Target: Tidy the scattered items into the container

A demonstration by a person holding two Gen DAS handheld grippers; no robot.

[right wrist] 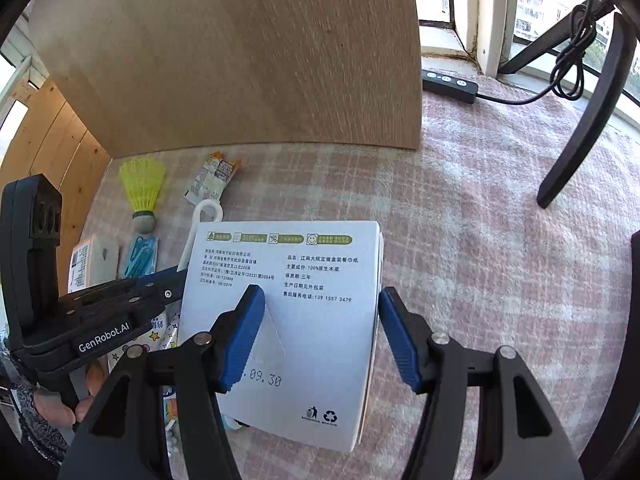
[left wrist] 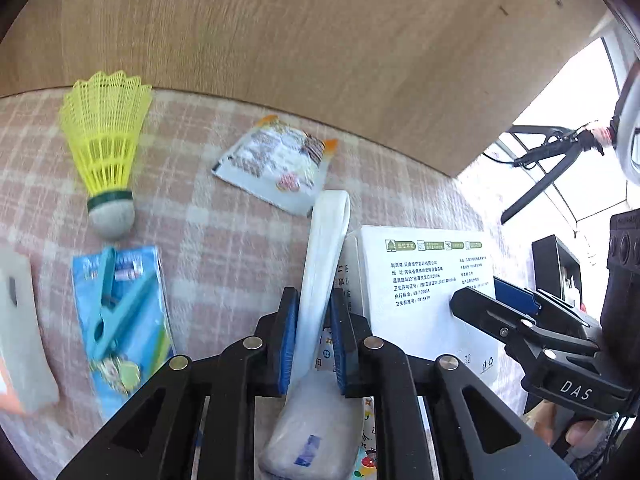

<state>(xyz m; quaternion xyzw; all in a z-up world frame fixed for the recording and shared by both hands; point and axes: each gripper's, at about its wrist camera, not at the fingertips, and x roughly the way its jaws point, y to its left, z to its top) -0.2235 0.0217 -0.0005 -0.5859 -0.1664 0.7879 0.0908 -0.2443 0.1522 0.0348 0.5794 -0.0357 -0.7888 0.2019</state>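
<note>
1. Nearest the left wrist camera: left gripper (left wrist: 314, 338), both blue pads pressed on a white plastic hook (left wrist: 325, 256) with a rounded grey-white base low in the view. Clamped, hook held.
2. Hook's long axis runs straight forward along the fingers, looped tip pointing away from the camera toward the snack packet (left wrist: 276, 162). In the right wrist view the loop (right wrist: 208, 210) shows just past the far left corner of the box.
3. Right gripper (right wrist: 320, 332) is spread wide over the white tissue box (right wrist: 288, 320); left pad (right wrist: 242, 340) lies over the box's top face, right pad (right wrist: 398, 344) just outside its right edge. Fingers apart, nothing gripped. Contact with the box: cannot tell.
4. Key relation: box sits immediately right of the held hook, the two look to be touching or nearly so; box's long axis also runs away from the camera. Left gripper is the one carrying; right is nearer the box.
5. The container itself: cannot tell which thing it is from these views.
6. Still loose on the pink checked cloth (right wrist: 480, 240): yellow shuttlecock (left wrist: 105, 148), blue peg pack (left wrist: 120, 320), the snack packet, and a pale flat pack (left wrist: 20, 332) at far left.
7. Judgement: hook needs lifting clear of the box edge before it goes anywhere; tidy is early, most items not yet moved.
</note>
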